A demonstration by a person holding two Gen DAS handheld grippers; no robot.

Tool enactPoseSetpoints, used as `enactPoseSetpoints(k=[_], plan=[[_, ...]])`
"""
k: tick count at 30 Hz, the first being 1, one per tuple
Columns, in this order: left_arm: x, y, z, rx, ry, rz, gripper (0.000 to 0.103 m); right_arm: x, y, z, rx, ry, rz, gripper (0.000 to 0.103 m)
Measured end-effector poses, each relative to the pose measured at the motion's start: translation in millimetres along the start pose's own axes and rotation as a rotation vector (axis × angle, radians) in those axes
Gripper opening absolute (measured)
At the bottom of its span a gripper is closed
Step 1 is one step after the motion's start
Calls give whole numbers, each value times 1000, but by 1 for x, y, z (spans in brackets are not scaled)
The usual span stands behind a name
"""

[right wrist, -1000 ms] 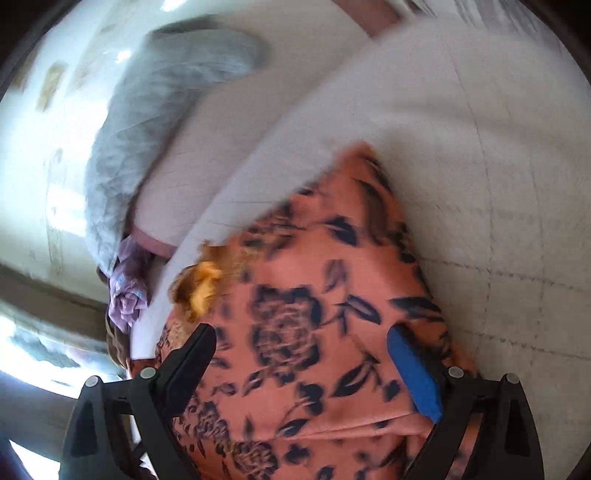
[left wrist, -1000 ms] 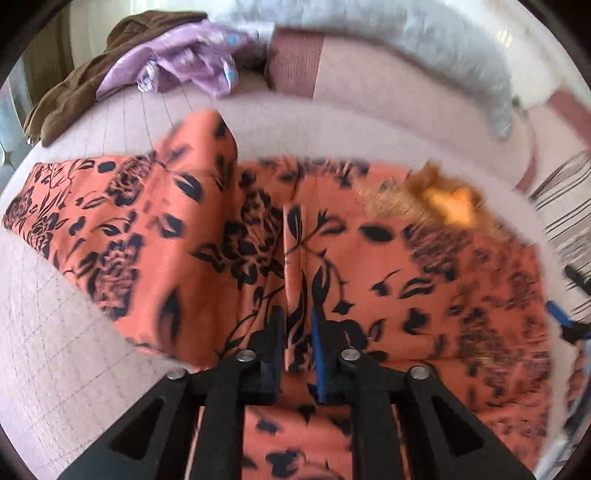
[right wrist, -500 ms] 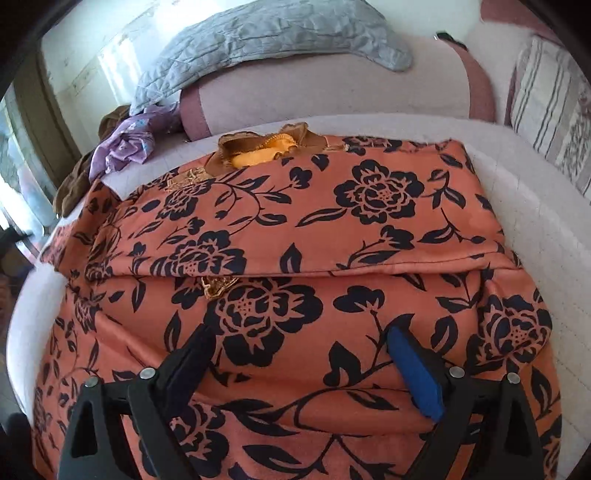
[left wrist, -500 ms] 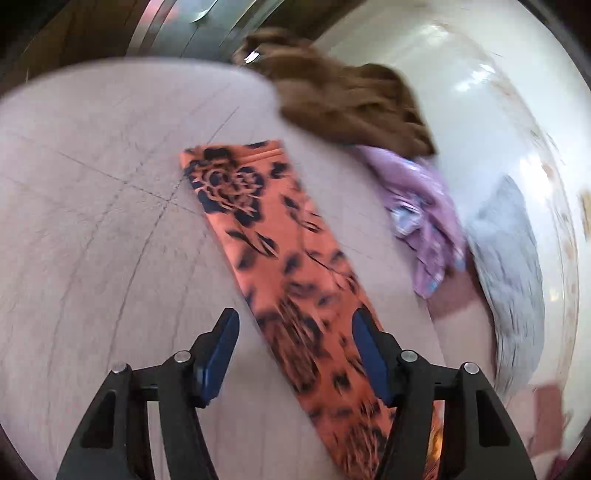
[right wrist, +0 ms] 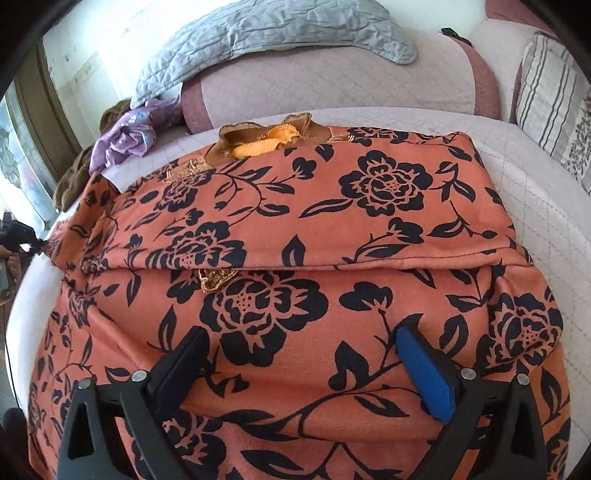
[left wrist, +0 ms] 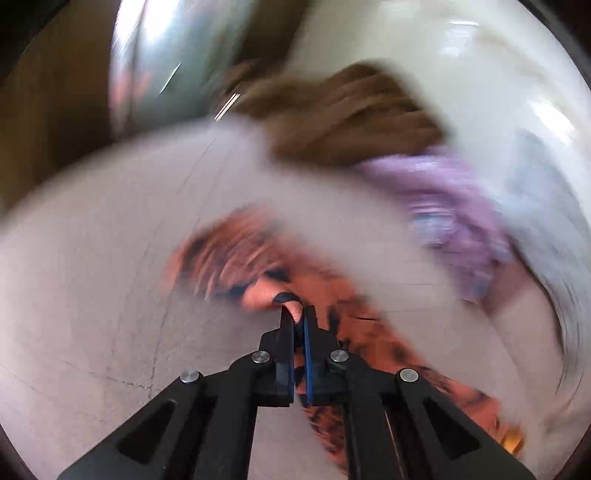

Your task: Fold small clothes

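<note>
my left tongs [left wrist: 299, 314] pinch a fold of the orange dress [right wrist: 332, 236]. my right tongs [right wrist: 303, 354] hang open over it.

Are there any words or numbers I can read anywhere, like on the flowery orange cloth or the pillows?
None: no words, labels, brands or numbers can be read in either view.
The orange floral garment shows only black flowers and leaves.
The striped pillow shows only stripes.
The grey quilt and purple cloth carry no readable text.
The left wrist view is too blurred to read anything.
</note>
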State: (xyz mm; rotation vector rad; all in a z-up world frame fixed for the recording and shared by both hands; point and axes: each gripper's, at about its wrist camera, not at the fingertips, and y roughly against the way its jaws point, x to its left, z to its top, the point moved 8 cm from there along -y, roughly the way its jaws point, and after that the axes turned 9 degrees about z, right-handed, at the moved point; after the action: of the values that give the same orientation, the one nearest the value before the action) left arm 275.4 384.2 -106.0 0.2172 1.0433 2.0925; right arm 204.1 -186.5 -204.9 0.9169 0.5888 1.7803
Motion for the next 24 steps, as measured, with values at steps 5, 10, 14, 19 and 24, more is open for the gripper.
enactPoseSetpoints(k=[5, 10, 14, 19, 24], plan=[[-145, 162, -34, -240, -288, -271, 4, -4, 6, 2, -39, -49, 68, 103], [-273, 261, -134, -190, -448, -566, 4, -16, 21, 8, -95, -175, 171, 100], [-349, 266, -237, -59, -705, -689, 22, -32, 48, 13, -156, -333, 234, 100], [-326, 189, -299, 150, -819, -457, 62, -63, 88, 23, -208, -431, 254, 101], [-236, 187, -250, 78, -612, -384, 71, -89, 99, 42, -233, -483, 266, 101]])
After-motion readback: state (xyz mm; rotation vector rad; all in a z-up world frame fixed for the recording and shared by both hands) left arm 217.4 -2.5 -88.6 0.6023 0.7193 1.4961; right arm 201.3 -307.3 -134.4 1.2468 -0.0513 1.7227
